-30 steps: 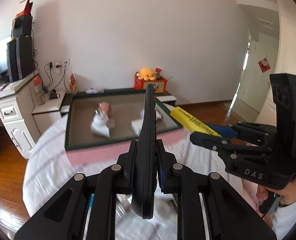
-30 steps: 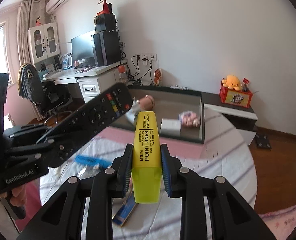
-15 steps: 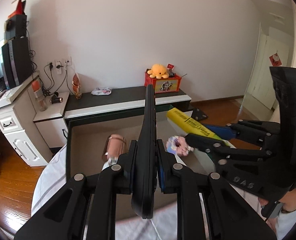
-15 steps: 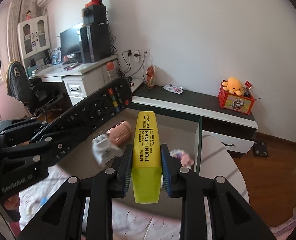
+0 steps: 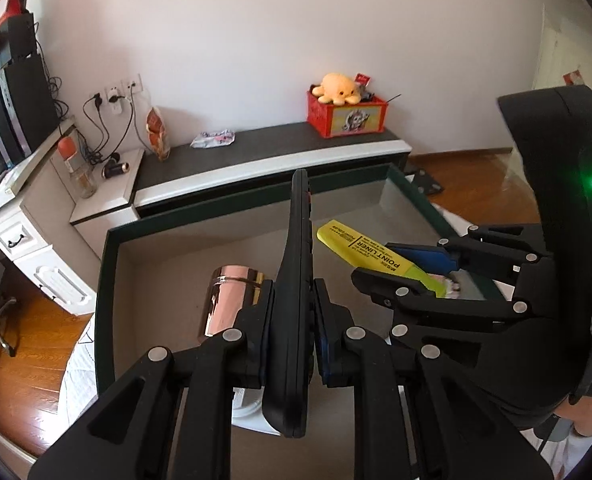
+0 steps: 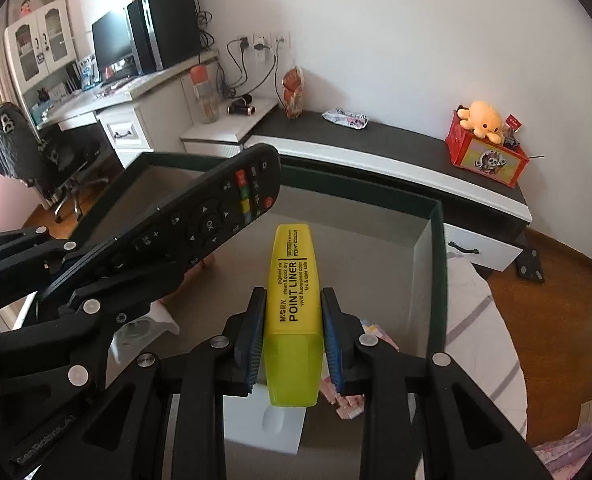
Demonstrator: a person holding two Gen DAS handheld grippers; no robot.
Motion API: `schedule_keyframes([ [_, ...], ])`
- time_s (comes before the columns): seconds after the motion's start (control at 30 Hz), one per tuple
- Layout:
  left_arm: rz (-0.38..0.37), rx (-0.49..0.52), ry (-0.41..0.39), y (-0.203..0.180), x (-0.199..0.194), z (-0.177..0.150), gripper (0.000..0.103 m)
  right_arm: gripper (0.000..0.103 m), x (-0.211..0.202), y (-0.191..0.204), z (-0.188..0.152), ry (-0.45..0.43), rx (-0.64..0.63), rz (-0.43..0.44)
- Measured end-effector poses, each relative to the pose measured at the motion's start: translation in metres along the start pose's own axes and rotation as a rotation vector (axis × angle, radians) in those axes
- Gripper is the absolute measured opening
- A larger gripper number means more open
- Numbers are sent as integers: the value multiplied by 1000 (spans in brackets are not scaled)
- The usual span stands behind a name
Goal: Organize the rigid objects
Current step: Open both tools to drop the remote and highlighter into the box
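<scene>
My left gripper [image 5: 294, 330] is shut on a black remote control [image 5: 296, 264], held edge-up over the dark-rimmed grey box [image 5: 110, 264]. The remote [image 6: 200, 224] shows its buttons in the right wrist view. My right gripper [image 6: 292, 340] is shut on a yellow highlighter [image 6: 294, 292] marked POINT LINER, held above the box floor [image 6: 376, 264]. The highlighter also shows in the left wrist view [image 5: 360, 246], right of the remote. A rose-gold cylinder [image 5: 230, 300] lies in the box left of the remote.
In the box lie a white item [image 6: 268, 424] and a pink patterned packet [image 6: 348, 400]. Behind the box runs a low black-topped cabinet [image 6: 396, 148] with a red toy crate [image 6: 486, 156]. A desk with a monitor [image 6: 112, 44] stands at left.
Both grippers have moved forward over the box with their objects still held. The box now fills the lower view, and the table's cloth has dropped mostly out of sight.
</scene>
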State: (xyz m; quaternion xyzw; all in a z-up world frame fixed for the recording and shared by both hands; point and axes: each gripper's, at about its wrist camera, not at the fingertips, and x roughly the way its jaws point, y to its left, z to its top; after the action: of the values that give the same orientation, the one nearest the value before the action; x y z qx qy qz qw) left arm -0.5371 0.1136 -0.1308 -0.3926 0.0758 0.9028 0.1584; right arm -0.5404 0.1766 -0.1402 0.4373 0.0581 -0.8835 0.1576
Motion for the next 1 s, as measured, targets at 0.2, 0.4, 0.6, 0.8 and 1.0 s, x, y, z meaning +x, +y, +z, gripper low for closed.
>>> schedule_keyframes([
  [0.2,0,-23,21,4,8,-4,17,27,11,-1,1,44,1,-12],
  [0.4,7,-27,-1,3,1,-10,21,27,10,1,1,46,10,-10],
  [0.6,39,-74,-49,17,-19,-15,65,28,6,0,-2,35,34,2],
  [0.8,51,-103,-129,22,-56,-21,87,55,-21,4,-8,-40,58,-6],
  [1.0,98,-112,-254,21,-118,-37,101,81,-80,20,-21,-171,63,-27],
])
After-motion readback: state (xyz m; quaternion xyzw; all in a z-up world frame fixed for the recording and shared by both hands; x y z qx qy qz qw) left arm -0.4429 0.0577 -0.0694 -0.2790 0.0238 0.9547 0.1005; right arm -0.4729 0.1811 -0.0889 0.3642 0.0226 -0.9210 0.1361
